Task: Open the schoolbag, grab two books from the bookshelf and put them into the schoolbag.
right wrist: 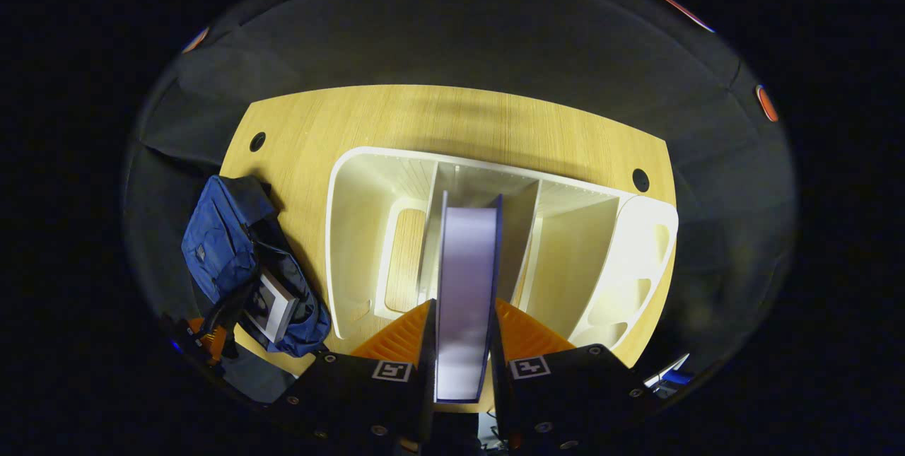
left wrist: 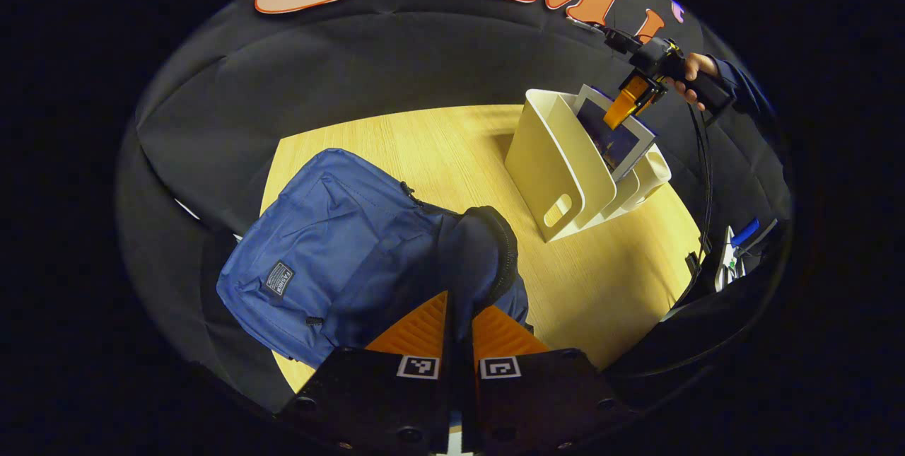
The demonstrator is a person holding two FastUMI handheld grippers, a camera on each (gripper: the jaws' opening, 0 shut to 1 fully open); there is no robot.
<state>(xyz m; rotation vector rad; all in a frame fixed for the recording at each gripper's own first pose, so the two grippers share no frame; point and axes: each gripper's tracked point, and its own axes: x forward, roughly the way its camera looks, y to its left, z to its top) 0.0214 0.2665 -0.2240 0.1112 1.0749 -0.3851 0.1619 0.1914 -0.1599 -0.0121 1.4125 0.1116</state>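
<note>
right gripper (right wrist: 463,329) jaws clamp the book (right wrist: 465,279) over the bookshelf (right wrist: 636,230), left gripper (left wrist: 459,329) jaws pinch the schoolbag (left wrist: 332,244) flap; either may slip.

One schoolbag (left wrist: 332,258), edge pinched in left jaws. Two books: one (right wrist: 463,286) between right jaws, one (right wrist: 272,304) inside schoolbag, left of right jaws. One bookshelf (right wrist: 353,230), three compartments, ahead of right jaws. One bench (right wrist: 452,120).

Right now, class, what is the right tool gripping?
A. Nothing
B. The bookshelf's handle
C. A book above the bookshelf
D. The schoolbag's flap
C: in the right gripper view the right tool has both fingers pressed on a book standing over the bookshelf.
</note>
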